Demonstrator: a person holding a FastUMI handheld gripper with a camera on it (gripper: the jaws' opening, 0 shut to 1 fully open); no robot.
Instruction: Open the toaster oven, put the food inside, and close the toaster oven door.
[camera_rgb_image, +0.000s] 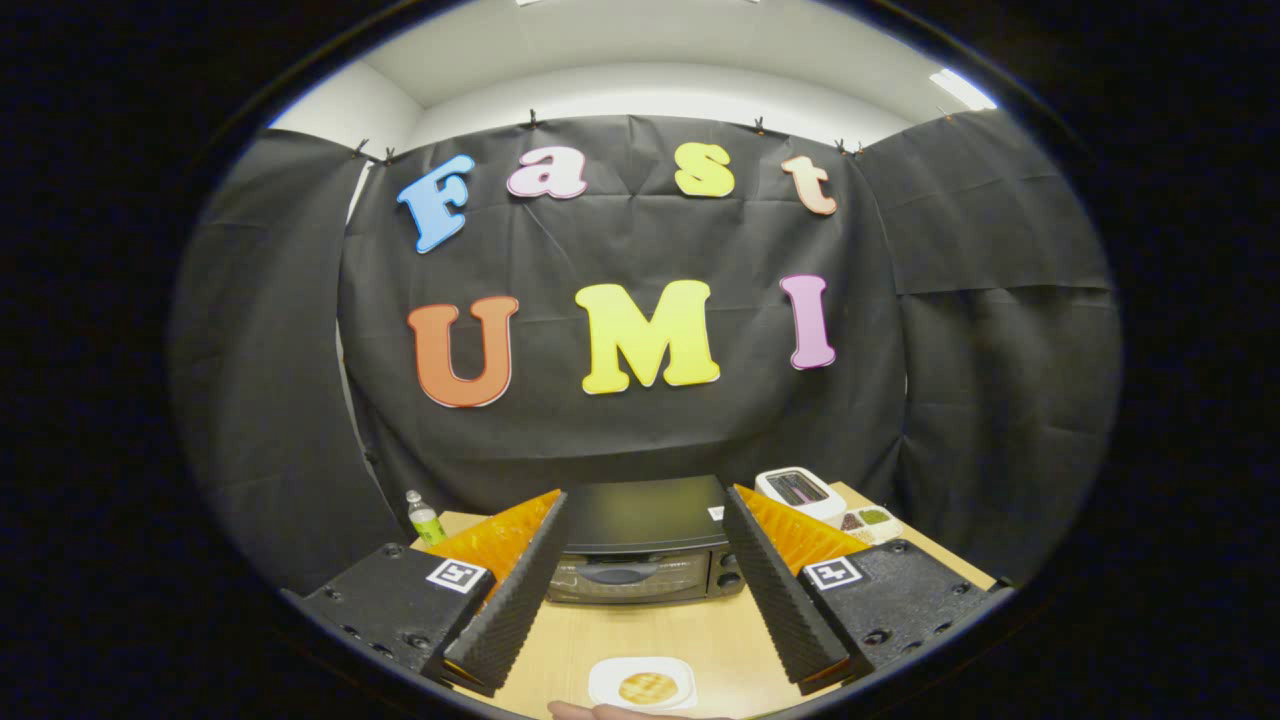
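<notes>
A black toaster oven (640, 545) stands on the wooden table (650, 630) beyond my fingers, its glass door shut and its handle facing me. Nearer, on the table between the fingertips, a white square plate (641, 684) holds a round golden waffle-like piece of food (647, 688). My gripper (645, 668) is open, its two black ribbed fingers (510, 600) spread wide to either side of the oven, holding nothing. A person's hand (600, 712) touches the plate's near edge.
A white pop-up toaster (800, 492) sits behind and to the right of the oven, with a small tray of food samples (868, 522) beside it. A green-labelled bottle (425, 518) stands at the table's back left corner.
</notes>
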